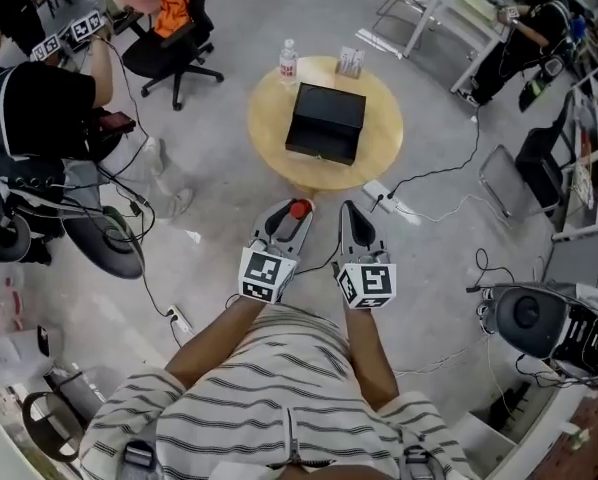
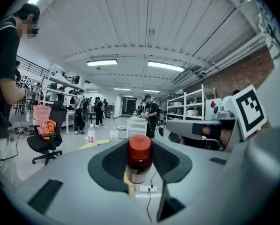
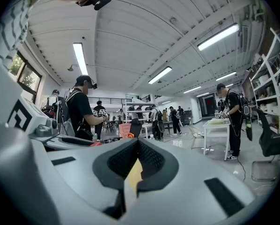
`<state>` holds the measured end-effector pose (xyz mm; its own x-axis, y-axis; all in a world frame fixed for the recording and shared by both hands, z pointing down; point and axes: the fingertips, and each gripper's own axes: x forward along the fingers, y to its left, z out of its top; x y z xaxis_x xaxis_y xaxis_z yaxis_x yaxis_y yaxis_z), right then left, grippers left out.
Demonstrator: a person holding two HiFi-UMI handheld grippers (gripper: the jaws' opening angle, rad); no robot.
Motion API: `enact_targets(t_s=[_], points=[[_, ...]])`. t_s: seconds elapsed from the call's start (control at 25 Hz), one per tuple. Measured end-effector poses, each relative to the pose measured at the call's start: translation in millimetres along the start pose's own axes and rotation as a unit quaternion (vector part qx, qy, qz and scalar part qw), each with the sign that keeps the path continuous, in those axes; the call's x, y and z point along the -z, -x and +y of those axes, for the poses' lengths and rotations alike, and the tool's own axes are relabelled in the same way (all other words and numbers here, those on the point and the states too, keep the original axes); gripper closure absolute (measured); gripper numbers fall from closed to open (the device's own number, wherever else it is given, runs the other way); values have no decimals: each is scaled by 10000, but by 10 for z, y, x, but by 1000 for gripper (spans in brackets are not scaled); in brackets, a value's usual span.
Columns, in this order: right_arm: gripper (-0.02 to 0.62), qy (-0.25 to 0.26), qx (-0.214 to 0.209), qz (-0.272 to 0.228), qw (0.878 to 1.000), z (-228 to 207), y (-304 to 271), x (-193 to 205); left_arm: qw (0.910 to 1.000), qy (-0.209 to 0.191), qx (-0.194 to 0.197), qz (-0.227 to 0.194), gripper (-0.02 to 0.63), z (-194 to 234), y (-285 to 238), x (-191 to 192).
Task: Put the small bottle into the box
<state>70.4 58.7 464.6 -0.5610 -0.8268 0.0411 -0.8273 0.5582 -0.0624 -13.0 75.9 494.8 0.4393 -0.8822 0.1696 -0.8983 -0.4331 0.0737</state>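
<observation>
My left gripper [image 1: 297, 210] is shut on a small bottle with a red cap [image 1: 299, 208], held near the front edge of the round wooden table [image 1: 379, 153]. In the left gripper view the small bottle [image 2: 139, 158] stands upright between the dark pads, red cap on top, label below. My right gripper [image 1: 353, 213] is beside it, shut with nothing between its jaws; in the right gripper view its pads [image 3: 151, 161] meet. The black box [image 1: 325, 122] lies open on the middle of the table, ahead of both grippers.
A water bottle [image 1: 288, 61] and a small clear holder [image 1: 350, 62] stand at the table's far edge. A power strip [image 1: 378, 196] and cables lie on the floor by the table. An office chair [image 1: 169, 43] is at back left, and people stand around.
</observation>
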Motion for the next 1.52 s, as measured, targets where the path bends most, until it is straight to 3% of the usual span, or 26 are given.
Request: enact_targets(t_s=[0.36,0.64,1.16,1.52], points=[[586,75,229,-26,9997,-168,-533,-174,9995,-187,254,91,452,373,-446,-93],[586,38,545,41,9985,-426,-1393,-358,9971,-409,630,104,451,959,-1147,-451],[586,-58,1071,128,9941,-839,-2095,-294,9908,-459,1266,152,453,1344,-1919,-488],[586,-116,983,223,9948,-1020,-2320,-203,9904,-551,1213,373,453,1464,-2180,-371]])
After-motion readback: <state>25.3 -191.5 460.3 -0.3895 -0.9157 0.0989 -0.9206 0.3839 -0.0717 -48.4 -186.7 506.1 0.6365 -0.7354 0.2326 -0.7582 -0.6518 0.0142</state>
